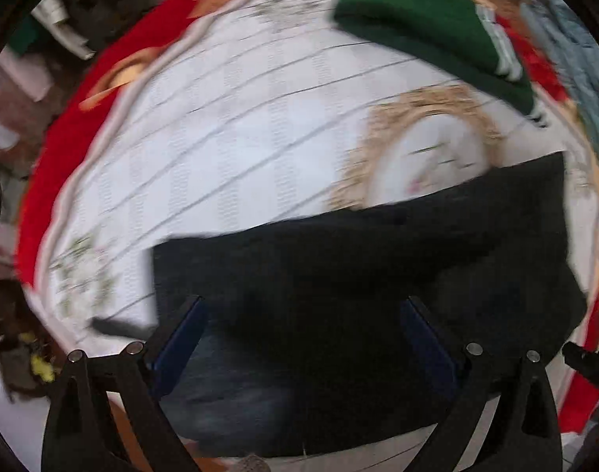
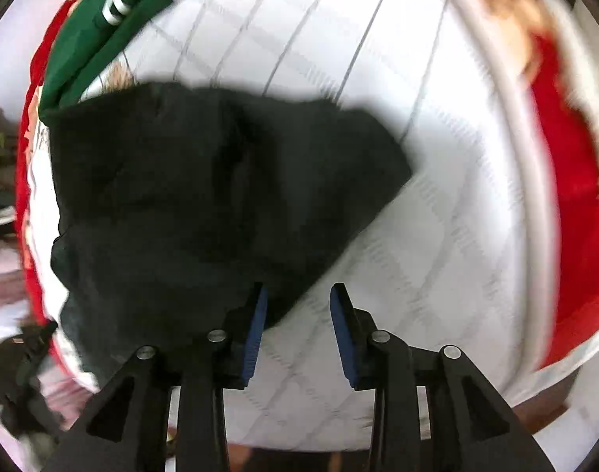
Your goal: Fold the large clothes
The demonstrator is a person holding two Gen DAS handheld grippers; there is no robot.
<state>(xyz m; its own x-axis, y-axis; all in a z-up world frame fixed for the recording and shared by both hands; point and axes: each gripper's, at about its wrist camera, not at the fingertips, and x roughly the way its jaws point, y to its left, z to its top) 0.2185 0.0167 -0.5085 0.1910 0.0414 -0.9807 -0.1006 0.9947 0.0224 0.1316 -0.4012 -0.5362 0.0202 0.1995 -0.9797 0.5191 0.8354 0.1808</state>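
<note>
A black garment [image 1: 358, 275] lies in a loose folded heap on a white quilted bed cover [image 1: 228, 149]. My left gripper [image 1: 303, 306] is open wide just above the garment's near part, holding nothing. In the right wrist view the black garment [image 2: 205, 196] lies left of centre. My right gripper [image 2: 299, 295] is open and empty over the bed cover [image 2: 437, 216], its left fingertip at the garment's lower right edge. Both views are motion-blurred.
A folded green garment with white stripes [image 1: 425, 19] lies at the far side of the bed; it also shows in the right wrist view [image 2: 102, 27]. The cover has a red border [image 2: 567, 181]. Cluttered floor and items lie beyond the left edge [image 1: 43, 39].
</note>
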